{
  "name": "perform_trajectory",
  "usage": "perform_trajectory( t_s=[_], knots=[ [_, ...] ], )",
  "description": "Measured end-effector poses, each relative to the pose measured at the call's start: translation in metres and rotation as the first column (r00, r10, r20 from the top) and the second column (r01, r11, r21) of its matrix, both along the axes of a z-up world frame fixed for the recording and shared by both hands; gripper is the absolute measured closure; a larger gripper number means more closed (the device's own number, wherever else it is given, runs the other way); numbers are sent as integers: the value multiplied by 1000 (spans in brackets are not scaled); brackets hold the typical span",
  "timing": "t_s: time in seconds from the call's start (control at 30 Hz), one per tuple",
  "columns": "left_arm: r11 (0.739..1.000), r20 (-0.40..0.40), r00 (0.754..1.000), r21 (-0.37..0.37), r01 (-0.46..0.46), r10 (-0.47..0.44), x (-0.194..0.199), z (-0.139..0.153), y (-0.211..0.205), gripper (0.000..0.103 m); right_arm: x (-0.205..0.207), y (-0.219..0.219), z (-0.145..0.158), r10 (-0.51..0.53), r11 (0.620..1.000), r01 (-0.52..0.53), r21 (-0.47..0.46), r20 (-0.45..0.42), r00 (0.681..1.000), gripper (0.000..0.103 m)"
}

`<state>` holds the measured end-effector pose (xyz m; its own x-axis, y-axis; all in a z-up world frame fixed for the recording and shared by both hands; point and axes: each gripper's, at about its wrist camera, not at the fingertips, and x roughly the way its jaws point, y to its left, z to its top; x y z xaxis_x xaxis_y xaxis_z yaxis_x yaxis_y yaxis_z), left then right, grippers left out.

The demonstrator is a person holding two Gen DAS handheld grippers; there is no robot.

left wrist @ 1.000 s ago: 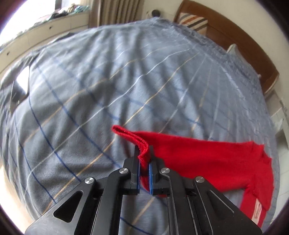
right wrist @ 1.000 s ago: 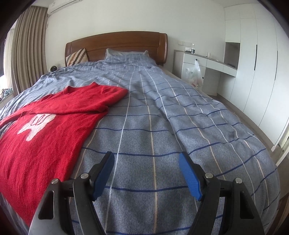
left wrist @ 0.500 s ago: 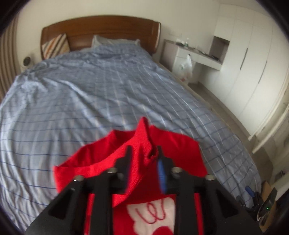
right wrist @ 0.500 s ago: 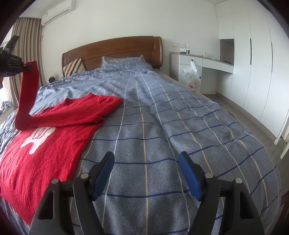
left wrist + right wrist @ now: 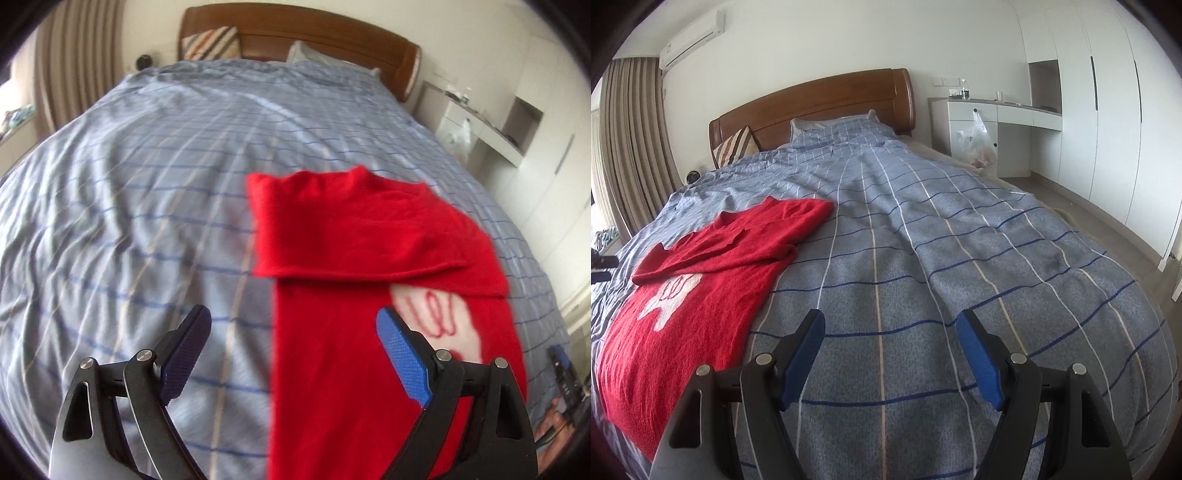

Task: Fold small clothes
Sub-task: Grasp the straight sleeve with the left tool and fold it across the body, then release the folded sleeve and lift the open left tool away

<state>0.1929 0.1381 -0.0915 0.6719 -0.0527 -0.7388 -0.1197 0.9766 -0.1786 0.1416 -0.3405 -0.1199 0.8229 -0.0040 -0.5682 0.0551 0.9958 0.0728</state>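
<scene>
A red sweater (image 5: pixel 332 350) with a white print lies flat on the blue striped bed cover (image 5: pixel 129 221). One sleeve (image 5: pixel 369 240) lies folded across its chest. My left gripper (image 5: pixel 293 321) is open and empty just above the sweater's left edge. In the right wrist view the sweater (image 5: pixel 683 302) lies at the left, and my right gripper (image 5: pixel 890 332) is open and empty over bare cover, well to the right of it.
A wooden headboard (image 5: pixel 820 103) with pillows (image 5: pixel 735 147) stands at the far end. A white desk (image 5: pixel 990 110) with a plastic bag (image 5: pixel 975 144) and wardrobes (image 5: pixel 1108 110) stand to the right. Curtains (image 5: pixel 631 147) hang at the left.
My left gripper carried the sleeve up and over the sweater, laid it across the chest, let go and opened. The right gripper stayed open and shifted only slightly.
</scene>
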Motion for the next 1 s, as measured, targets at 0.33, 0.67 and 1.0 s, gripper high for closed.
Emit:
perform_trajectory(
  t_s=[0.33,0.67,1.0],
  knots=[
    [985,-11,985,15,-172,173,-48,-65,47,8,-3,17,-7,29,996,-30,-84,-20,999,30],
    [991,39,991,35,-129,128,-52,-76,43,1,-1,16,-11,23,997,-26,-76,-39,999,30],
    [990,45,991,52,-129,127,-53,-79,40,0,2,10,-10,14,999,-16,-46,-41,999,30]
  ],
)
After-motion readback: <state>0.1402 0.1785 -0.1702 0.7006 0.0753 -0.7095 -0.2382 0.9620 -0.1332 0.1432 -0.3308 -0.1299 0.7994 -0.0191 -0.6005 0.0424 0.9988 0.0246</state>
